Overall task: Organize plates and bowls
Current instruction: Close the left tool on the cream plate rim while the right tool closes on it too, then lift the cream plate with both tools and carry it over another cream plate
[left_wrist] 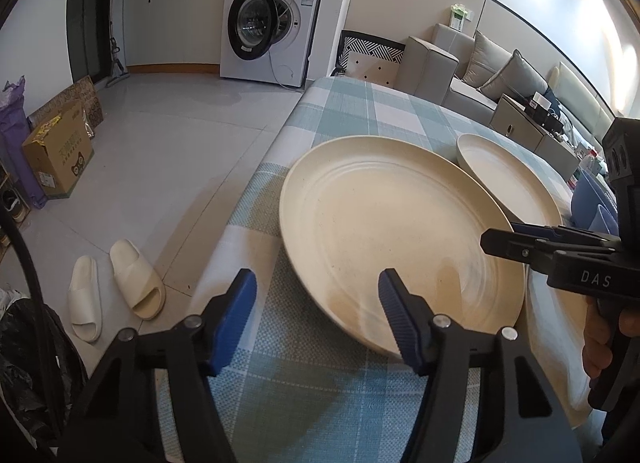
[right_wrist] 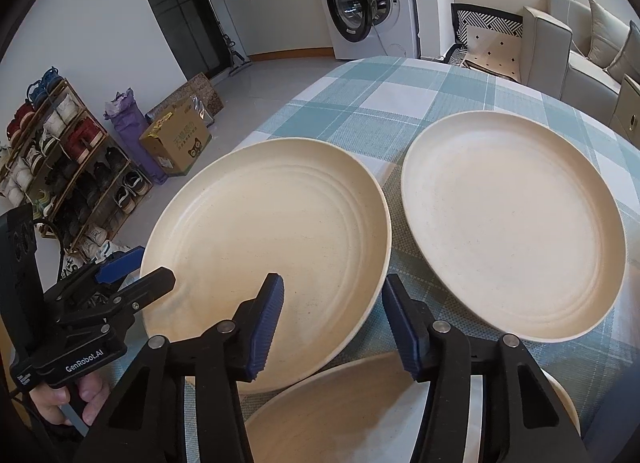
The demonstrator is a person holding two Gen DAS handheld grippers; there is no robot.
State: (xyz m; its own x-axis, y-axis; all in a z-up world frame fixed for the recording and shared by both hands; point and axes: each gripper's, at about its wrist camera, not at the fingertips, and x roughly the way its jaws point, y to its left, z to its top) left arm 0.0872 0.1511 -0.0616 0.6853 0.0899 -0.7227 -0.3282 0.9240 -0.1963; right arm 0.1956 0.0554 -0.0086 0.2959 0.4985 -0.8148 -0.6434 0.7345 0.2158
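Note:
A large cream plate [left_wrist: 400,239] [right_wrist: 264,247] lies on the checked tablecloth [right_wrist: 400,95]. My left gripper [left_wrist: 318,303] [right_wrist: 132,275] straddles its near-left rim, one blue pad over the plate and the other over the cloth, neither pressing: open. My right gripper [right_wrist: 334,315] [left_wrist: 508,237] straddles the opposite rim in the same way, open. A second cream plate [right_wrist: 512,223] [left_wrist: 508,179] sits just to the right. A third cream plate [right_wrist: 352,411] shows partly under my right gripper.
Blue bowl-like shapes [left_wrist: 592,199] stand at the table's right edge. Beyond the table's left edge [left_wrist: 256,167] is tiled floor with slippers [left_wrist: 116,287], a cardboard box [right_wrist: 176,143] and a shoe rack [right_wrist: 64,159]. A washing machine [left_wrist: 268,23] and a sofa [left_wrist: 480,75] stand behind.

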